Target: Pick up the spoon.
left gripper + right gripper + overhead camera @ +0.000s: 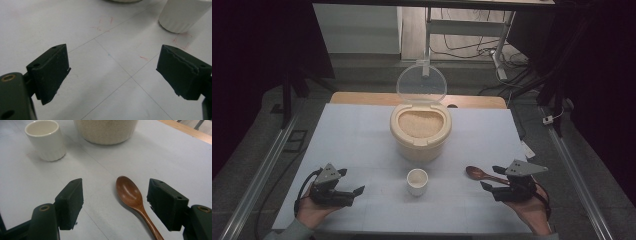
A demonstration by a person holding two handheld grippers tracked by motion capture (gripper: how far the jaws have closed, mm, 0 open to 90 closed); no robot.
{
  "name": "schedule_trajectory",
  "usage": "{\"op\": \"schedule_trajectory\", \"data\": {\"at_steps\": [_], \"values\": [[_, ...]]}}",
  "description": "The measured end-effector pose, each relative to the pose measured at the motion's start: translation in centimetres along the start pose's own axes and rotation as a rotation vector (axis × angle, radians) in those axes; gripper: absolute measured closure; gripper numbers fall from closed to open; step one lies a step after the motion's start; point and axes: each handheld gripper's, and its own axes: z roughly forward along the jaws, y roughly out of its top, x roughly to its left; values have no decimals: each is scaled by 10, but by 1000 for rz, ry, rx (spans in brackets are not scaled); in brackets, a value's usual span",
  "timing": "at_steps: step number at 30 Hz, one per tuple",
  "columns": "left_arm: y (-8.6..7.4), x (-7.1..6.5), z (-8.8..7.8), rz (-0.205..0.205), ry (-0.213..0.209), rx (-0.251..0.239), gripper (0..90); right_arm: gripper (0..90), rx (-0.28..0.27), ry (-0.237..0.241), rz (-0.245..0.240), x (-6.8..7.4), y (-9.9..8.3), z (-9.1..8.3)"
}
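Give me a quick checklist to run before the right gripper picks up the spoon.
1. Right gripper jaws wide enough for the handle: ok, they stand open with nothing pressed between them.
2. Spoon between the jaws: ok, it lies flat on the table in the gap, nearer one jaw.
3. Spoon free of other things: ok, it is apart from the cup and the rice container.
4. Container lid open: ok, it stands tipped back and the rice shows.
5. Cup upright and empty: ok.
6. Left gripper out of the way: ok, open, holding nothing, on the far side of the cup.
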Motion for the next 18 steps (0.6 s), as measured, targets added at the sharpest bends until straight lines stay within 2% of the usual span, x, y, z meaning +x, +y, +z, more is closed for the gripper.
{"op": "schedule_trajectory", "data": {"at_steps": [8,11,12,18], "values": [[0,-1,2,4,-2,10,107,302,85,5,-29,-12,11,-1],[0,-1,3,8,-6,16,107,304,143,1,-42,-23,15,-1],[0,-1,3,9,-6,18,107,304,143,1,-42,-23,15,-1],[-1,-1,4,14,-13,28,107,312,247,-10,-34,-43,11,3]]}}
